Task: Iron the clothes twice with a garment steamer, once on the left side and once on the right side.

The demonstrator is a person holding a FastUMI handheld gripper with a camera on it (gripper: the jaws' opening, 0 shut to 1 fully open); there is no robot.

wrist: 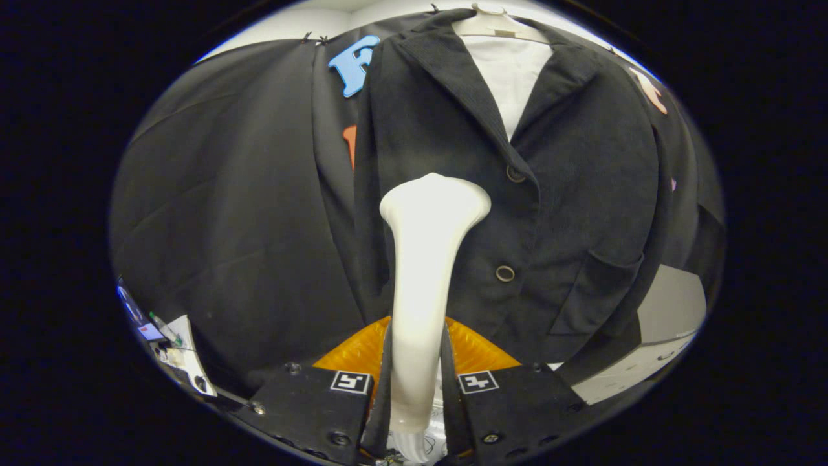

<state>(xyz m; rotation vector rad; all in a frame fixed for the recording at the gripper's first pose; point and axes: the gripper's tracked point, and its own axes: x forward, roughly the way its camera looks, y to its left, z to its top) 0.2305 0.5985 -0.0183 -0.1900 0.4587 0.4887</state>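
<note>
A white garment steamer (pixel 424 272) rises between my two fingers, and my gripper (pixel 417 382) is shut on its handle. Its flared head sits against the left front panel of a black corduroy jacket (pixel 569 194), just left of the button line and about level with the upper button (pixel 515 173). A lower button (pixel 505 273) lies right of the handle. The jacket hangs on a pale hanger (pixel 495 22) over a white shirt (pixel 511 77). A patch pocket (pixel 598 291) shows on the jacket's right side.
Black cloth (pixel 226 213) hangs left of the jacket as the booth's wall. A white table edge with small devices (pixel 168 336) sits low at the left. A grey and white surface (pixel 666 310) lies low at the right, behind the jacket's hem.
</note>
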